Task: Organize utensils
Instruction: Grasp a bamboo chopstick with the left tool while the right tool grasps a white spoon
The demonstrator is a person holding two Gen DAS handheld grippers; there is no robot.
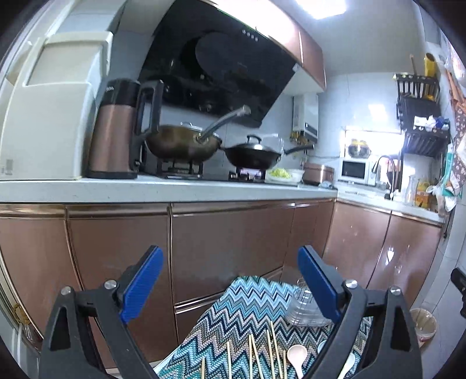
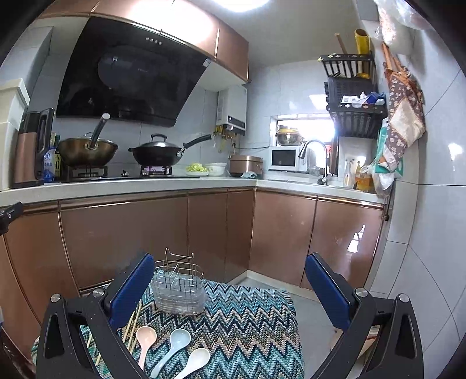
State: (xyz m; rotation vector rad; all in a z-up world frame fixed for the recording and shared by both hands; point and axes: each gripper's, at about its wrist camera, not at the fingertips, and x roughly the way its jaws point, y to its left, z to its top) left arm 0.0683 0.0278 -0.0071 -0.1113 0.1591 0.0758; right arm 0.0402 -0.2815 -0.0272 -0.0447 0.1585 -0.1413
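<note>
On zigzag-patterned cloth (image 2: 247,320), wooden chopsticks (image 1: 271,349) and three plastic spoons (image 2: 174,347) laid before wire utensil caddy (image 2: 178,288); both tools (image 1: 230,291) (image 2: 230,294) held wide open, empty; chopsticks best pinched mid-length.

A small L-shaped kitchen has copper-brown cabinets (image 2: 122,233) under a pale countertop (image 2: 145,184). A black range hood (image 2: 128,73) slants over two woks (image 2: 157,153) on the stove. White tiled walls (image 2: 437,204) reflect ceiling light (image 2: 241,4); a microwave (image 2: 287,159) stands beside the bright window (image 2: 311,125).
</note>
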